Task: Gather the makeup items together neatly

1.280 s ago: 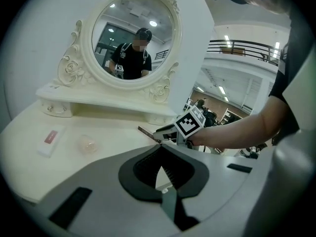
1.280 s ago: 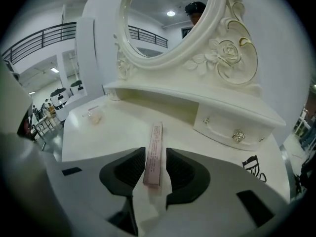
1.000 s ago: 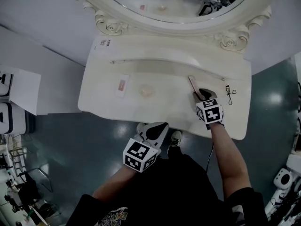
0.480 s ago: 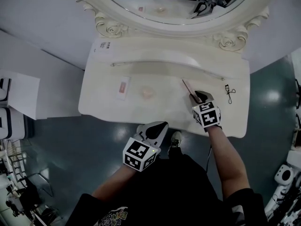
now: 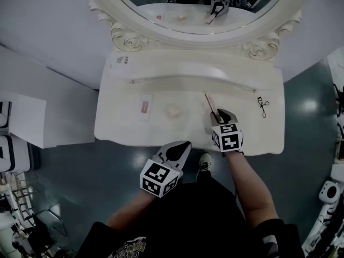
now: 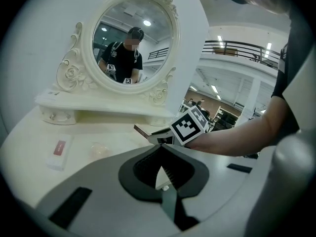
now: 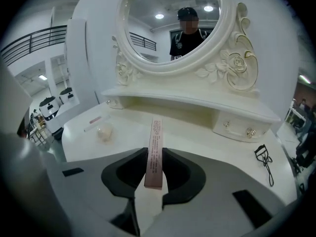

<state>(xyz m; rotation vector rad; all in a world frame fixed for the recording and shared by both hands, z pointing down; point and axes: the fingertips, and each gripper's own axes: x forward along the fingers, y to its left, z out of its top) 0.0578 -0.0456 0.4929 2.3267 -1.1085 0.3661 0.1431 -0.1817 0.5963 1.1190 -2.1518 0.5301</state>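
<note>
My right gripper (image 5: 219, 117) is shut on a slim pink box (image 5: 210, 105); its jaws have just been closing on it. The box (image 7: 154, 149) sticks out forward between the pads, lifted off the white vanity table (image 5: 252, 136). To the left on the table lie a round pale puff (image 5: 173, 111) and a flat white packet with a red label (image 5: 144, 105). A black eyelash curler (image 5: 263, 107) lies at the right. My left gripper (image 5: 180, 147) is shut and empty, hanging off the table's front edge; from the left gripper view (image 6: 160, 152) it looks across at the right one.
An oval mirror (image 5: 188, 4) in an ornate frame stands on a raised shelf with small drawers (image 7: 237, 127) at the back of the table. White units (image 5: 16, 122) stand on the floor to the left.
The right gripper has closed on the pink box and carried it leftward and up off the table. The left gripper has hardly shifted.
</note>
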